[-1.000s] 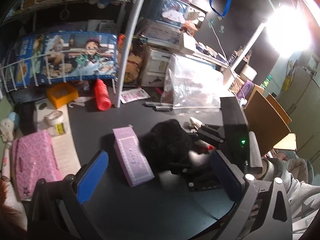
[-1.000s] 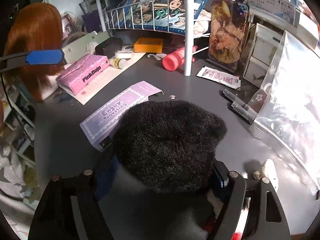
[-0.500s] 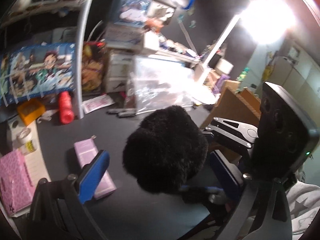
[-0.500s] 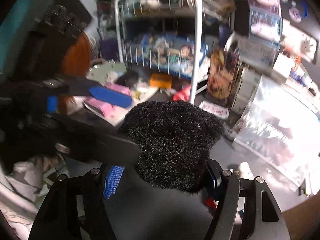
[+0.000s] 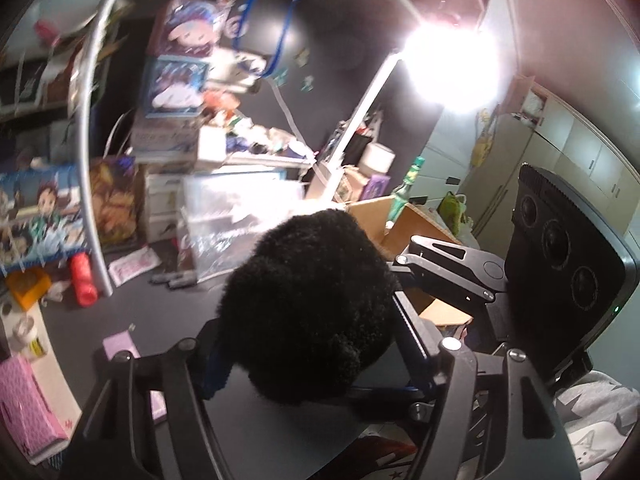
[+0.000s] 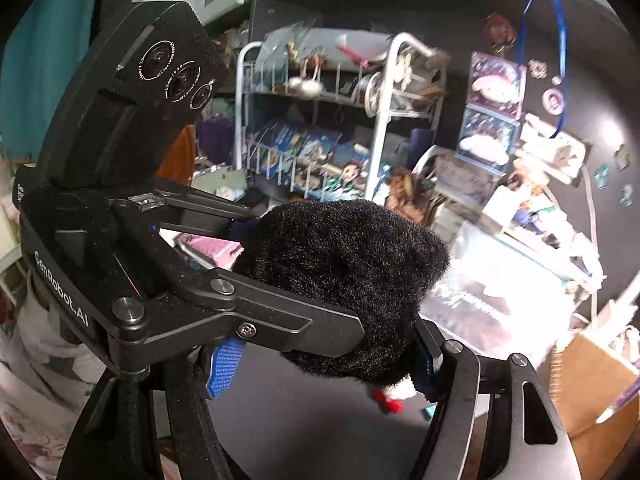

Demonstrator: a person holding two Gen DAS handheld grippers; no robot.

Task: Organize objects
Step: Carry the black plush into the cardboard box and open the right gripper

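Lifted clear of the dark desk [image 5: 168, 312] since a second ago, the black fuzzy plush [image 5: 308, 304] now hangs in the air between both tools, where before it sat on the desktop beside the lilac box [image 5: 118, 346]. Both grippers have risen with it, and the view has tipped up toward the lamp [image 5: 452, 68] and the far wall.

The left gripper [image 5: 308, 356] was wide apart a second ago and its jaws have just been closing — in the left wrist view its blue pads now sit against the plush on either side, pressing into the fur. The right gripper [image 6: 324, 360] is clamped on the same plush from the other side; in the right wrist view the fur bulges out between its pads, and a bit of white and red [image 6: 390, 396] pokes out beneath the near right edge. The left tool's black fingers cross in front of the plush in that view, touching it.

Below and to the left, the lilac box lies flat on the desk, a pink box [image 5: 24, 408] nearer the left edge. Farther back stand a red bottle [image 5: 82, 280] on its side, an orange box [image 5: 28, 286], a clear plastic bag [image 5: 236, 224] — and a white wire rack [image 6: 340, 120] with illustrated boxes.
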